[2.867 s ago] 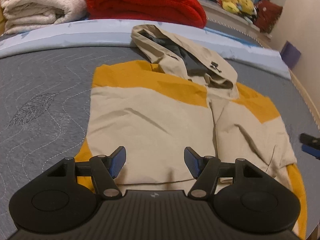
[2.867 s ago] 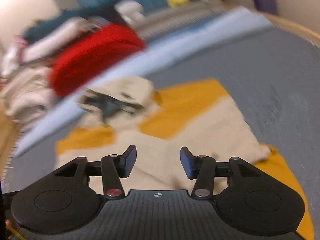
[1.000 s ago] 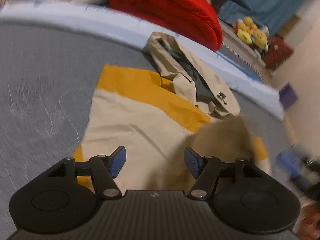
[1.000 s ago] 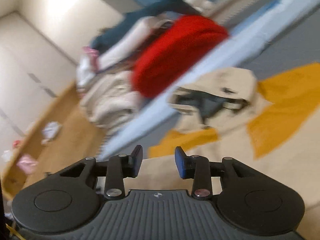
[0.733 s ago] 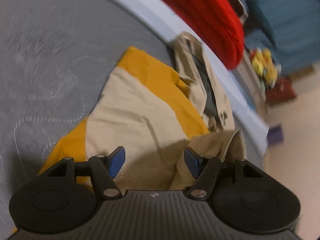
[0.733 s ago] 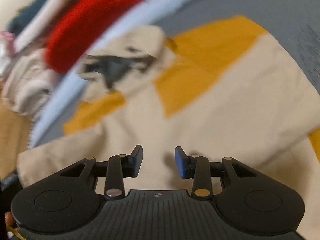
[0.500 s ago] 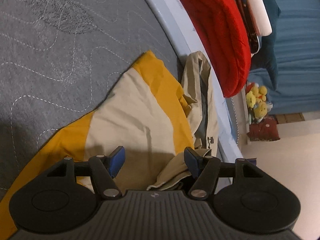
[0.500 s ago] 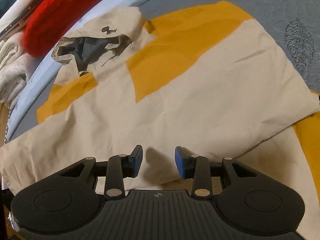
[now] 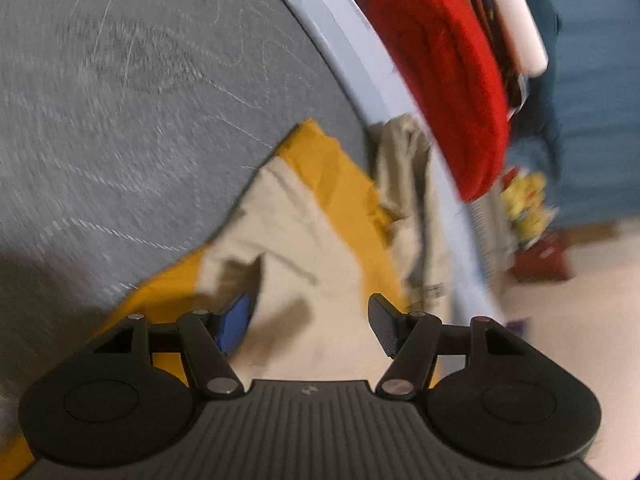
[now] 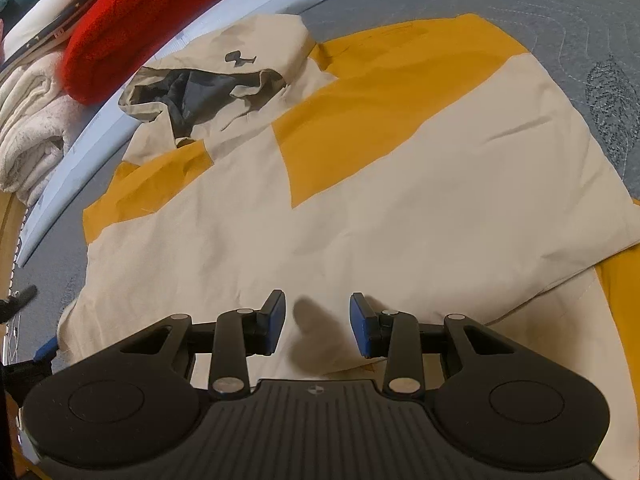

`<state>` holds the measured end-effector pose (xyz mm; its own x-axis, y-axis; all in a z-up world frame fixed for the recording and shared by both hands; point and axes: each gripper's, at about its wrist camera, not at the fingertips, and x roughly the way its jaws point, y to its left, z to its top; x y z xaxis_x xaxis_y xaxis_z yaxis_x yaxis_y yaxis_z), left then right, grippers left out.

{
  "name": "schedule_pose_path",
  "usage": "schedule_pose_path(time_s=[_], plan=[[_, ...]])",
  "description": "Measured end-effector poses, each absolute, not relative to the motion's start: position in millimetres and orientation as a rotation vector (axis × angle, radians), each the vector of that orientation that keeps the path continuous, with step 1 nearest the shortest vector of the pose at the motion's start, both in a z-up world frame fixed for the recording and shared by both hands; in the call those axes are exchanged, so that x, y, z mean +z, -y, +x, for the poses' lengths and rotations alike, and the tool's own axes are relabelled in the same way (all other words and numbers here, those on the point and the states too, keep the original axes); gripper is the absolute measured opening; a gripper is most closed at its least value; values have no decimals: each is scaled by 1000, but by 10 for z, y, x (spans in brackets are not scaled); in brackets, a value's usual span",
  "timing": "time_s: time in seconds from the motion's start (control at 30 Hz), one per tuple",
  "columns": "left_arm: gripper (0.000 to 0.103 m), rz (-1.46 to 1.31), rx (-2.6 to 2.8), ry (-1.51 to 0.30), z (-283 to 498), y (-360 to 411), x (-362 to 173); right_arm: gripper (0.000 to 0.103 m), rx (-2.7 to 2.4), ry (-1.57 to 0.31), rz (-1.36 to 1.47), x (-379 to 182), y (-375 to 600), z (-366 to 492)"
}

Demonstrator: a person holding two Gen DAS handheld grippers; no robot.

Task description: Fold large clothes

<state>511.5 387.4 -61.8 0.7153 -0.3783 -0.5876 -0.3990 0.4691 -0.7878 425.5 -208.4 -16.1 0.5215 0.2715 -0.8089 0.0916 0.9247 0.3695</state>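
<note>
A beige jacket [image 10: 360,208] with yellow panels lies flat on the grey quilt [image 10: 580,8]. Its hood [image 10: 208,88] shows a dark lining and points toward the bed's far edge. One beige layer is folded across the body, and its edge runs to the right above a yellow part [image 10: 624,300]. My right gripper [image 10: 318,320] hovers low over the near beige cloth, open, with nothing pinched. In the blurred, rolled left wrist view my left gripper [image 9: 308,320] stands open over the jacket's [image 9: 304,248] near corner. One of its blue fingertips [image 10: 46,349] shows at the left edge of the right wrist view.
A folded red blanket [image 10: 132,28] and cream towels [image 10: 28,128] are stacked beyond the pale blue mattress edge [image 10: 100,120]. Yellow plush toys [image 9: 524,200] and a dark red bag [image 9: 540,260] sit on the floor beyond the bed. Bare grey quilt [image 9: 120,120] stretches left of the jacket.
The right gripper tipped down from the far stacks to the jacket, where a beige layer now lies folded across. The left view rolled and sank toward the near corner. Both openings look unchanged.
</note>
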Motion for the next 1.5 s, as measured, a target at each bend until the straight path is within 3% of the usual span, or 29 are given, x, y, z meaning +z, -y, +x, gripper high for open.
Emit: schedule_pose_path(time_s=[0.2,0.27,0.33,0.37,0.43,0.5,0.57,0.6,0.8,0.87,0.93,1.03,1.5], plan=[[68,-802,78,-953,5235,-3616,-616,38,121,-1035,373,-187,2044,4277],[55,-692,69,-981,5267,-3483,-631,38,125,-1040,364,-196,2033,4281],[14,-596,32,-969,5284,-3367,-595,38,124,-1041,361,-198,2030,4287],[8,-544,25,-939,5274,-3321,-535,38,121,-1041,361,-197,2031,4289],[4,-467,14,-835,5209,-3272,-350,38,117,-1038,363,-189,2031,4289],[5,-458,2,-753,5156,-3294,-215,38,110,-1030,362,-186,2036,4294],[20,-449,48,-781,5162,-3327,-253,38,94,-1023,360,-202,2054,4304],[34,-424,88,-816,5171,-3324,-302,38,85,-1026,366,-222,2074,4310],[37,-371,63,-773,5136,-3241,-278,38,15,-1020,398,-234,2195,4310],[42,-392,0,-796,5170,-3180,-332,38,11,-1002,374,-212,2203,4309],[58,-369,-13,-910,5273,-3062,-524,38,1,-1013,370,-253,2240,4323],[59,-245,35,-1016,5308,-2912,-738,38,-17,-1028,383,-283,2290,4327],[62,-182,-12,-690,5042,-2464,-60,39,93,-545,77,514,2009,3801]])
